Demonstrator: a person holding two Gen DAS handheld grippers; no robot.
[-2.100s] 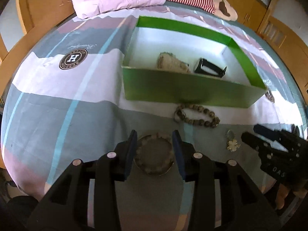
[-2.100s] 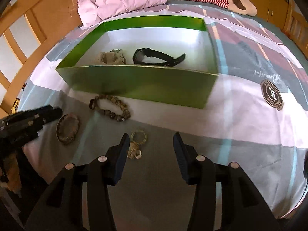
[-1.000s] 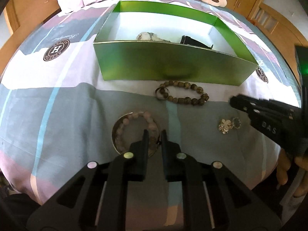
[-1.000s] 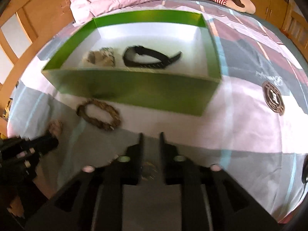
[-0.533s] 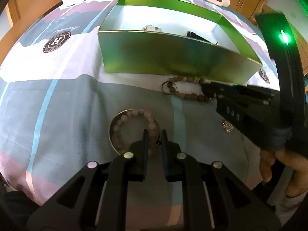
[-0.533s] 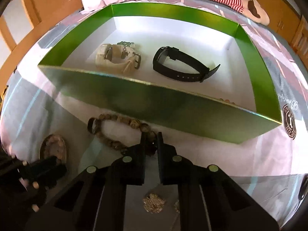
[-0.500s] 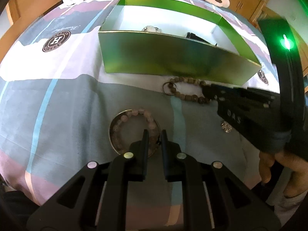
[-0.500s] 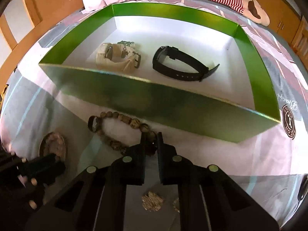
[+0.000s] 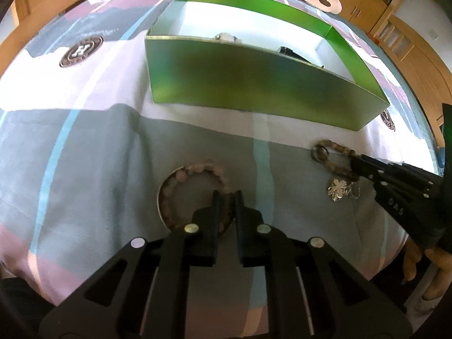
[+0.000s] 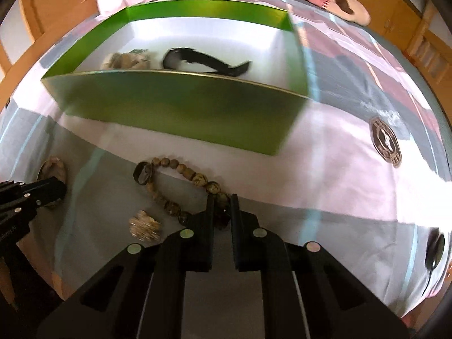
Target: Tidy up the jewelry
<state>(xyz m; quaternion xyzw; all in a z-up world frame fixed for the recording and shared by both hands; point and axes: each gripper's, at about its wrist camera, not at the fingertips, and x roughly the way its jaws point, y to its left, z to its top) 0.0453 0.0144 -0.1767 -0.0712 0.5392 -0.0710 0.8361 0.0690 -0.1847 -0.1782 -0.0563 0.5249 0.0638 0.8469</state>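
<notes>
1. Jaws of left gripper (image 9: 226, 197) clenched on pink bead bracelet (image 9: 195, 192), lying on bedsheet (image 9: 84, 147) near green box (image 9: 254, 84).
2. Jaws of right gripper (image 10: 220, 206) clenched on brown bead bracelet (image 10: 180, 189); flower brooch (image 10: 145, 226) just beside, black watch (image 10: 206, 62) in box.

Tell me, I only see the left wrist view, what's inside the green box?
Observer: A black watch lies inside the green box, curled on the white floor.
Operator: Anything else in there?
Observer: Yes, a beige watch sits left of the black one, near the box's left wall.
Operator: What is the right tool doing?
Observer: The right tool is shut on the brown bead bracelet, pinching the beads at its right end.
</notes>
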